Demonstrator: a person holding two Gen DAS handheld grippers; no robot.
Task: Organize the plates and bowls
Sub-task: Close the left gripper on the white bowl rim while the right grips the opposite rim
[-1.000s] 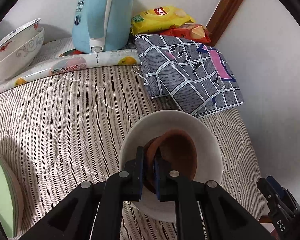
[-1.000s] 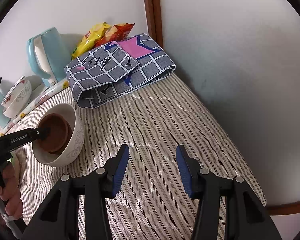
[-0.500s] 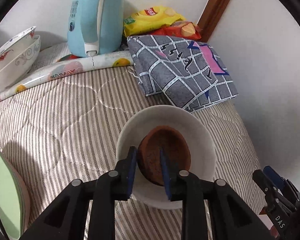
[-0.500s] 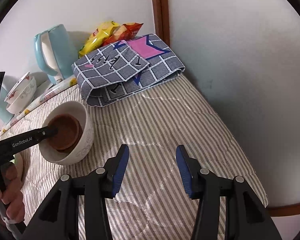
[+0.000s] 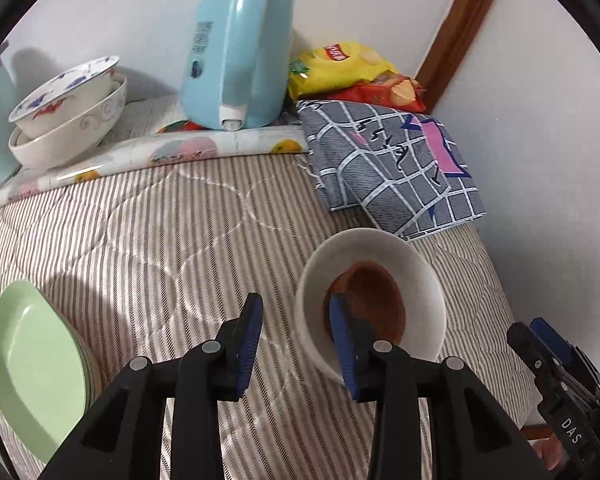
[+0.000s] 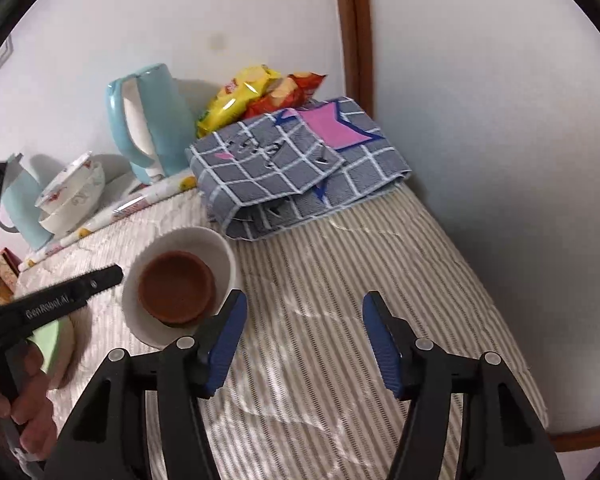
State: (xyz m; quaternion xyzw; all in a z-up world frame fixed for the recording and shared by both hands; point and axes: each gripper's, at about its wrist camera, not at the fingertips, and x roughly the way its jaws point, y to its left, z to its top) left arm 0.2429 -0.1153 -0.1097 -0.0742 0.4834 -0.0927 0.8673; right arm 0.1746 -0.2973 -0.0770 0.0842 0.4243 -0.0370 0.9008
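Note:
A small brown bowl sits inside a white bowl on the striped quilt; both show in the right wrist view, brown in white. My left gripper is open and empty, just left of and above the white bowl. My right gripper is open and empty over bare quilt, right of the bowls. A stack of green plates lies at the left. Two stacked patterned bowls stand at the back left.
A light blue kettle stands at the back. Snack bags lie in the corner by a wooden door frame. A folded grey checked cloth lies behind the white bowl. Walls close the back and right.
My left gripper let go of the brown bowl, opened wide and drew back to the left. The brown bowl now rests in the white bowl. The right gripper stayed open.

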